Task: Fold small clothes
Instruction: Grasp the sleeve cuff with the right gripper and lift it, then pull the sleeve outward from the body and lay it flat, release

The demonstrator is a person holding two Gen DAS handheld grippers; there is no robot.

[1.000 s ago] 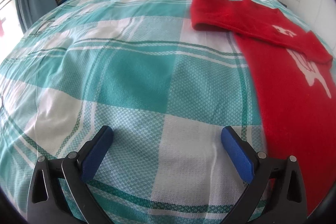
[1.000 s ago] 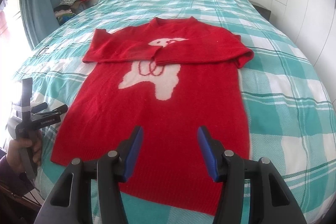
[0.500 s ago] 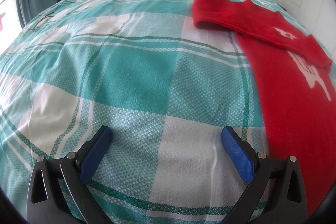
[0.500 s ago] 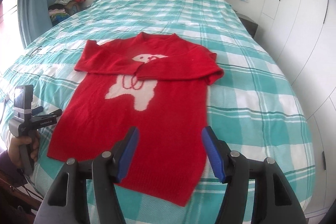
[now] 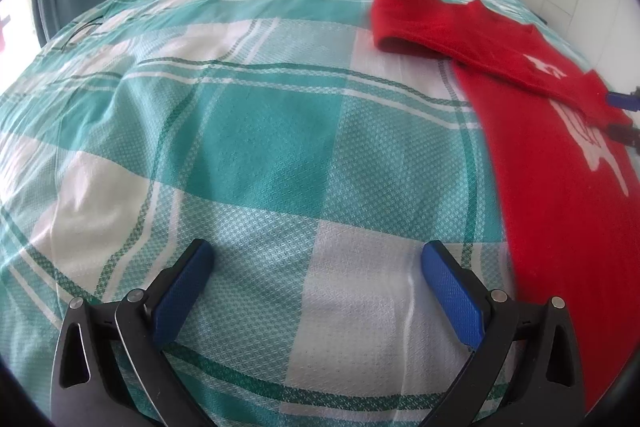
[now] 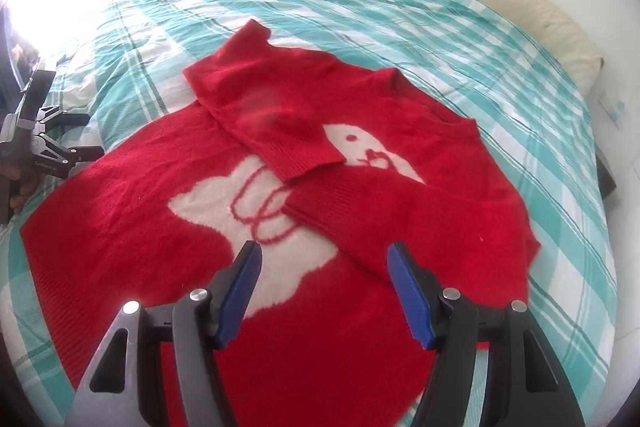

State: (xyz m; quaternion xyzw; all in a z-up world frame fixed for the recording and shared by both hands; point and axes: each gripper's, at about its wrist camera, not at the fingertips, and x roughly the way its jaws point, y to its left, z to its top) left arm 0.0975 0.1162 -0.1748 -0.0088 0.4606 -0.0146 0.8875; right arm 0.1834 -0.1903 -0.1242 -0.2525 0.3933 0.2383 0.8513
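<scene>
Mid-fold: red sweater (image 6: 320,211) lying flat, face up, on bed (image 6: 460,27), both sleeves already crossed over chest. W/ sweater as landmark: left sleeve cuff (image 6: 304,155) and right sleeve cuff (image 6: 320,199) meeting over white animal motif (image 6: 224,211) at centre.

Right claw (image 6: 322,291) over sweater's lower front near right sleeve, jaws apart, nothing between, not touching knit as far as visible. Left claw (image 5: 316,291) off sweater's left edge, over bare bed cover, jaws wide apart, empty.

Next step prob. the body fold: either hem up toward collar or one side over the other. Calls for a claw on each of two hem corners or side edges, pinching both layers w/o dragging sleeves out of place. Left claw needs to come in to sweater edge first.

Materials: sweater = soft fuzzy knit, ribbed cuffs & hem, thick, limp; likely to sag when lifted. Bed cover = woven teal/white check, waffle texture, slight wrinkles. Claw pads blue, ribbed, on black frames.
</scene>
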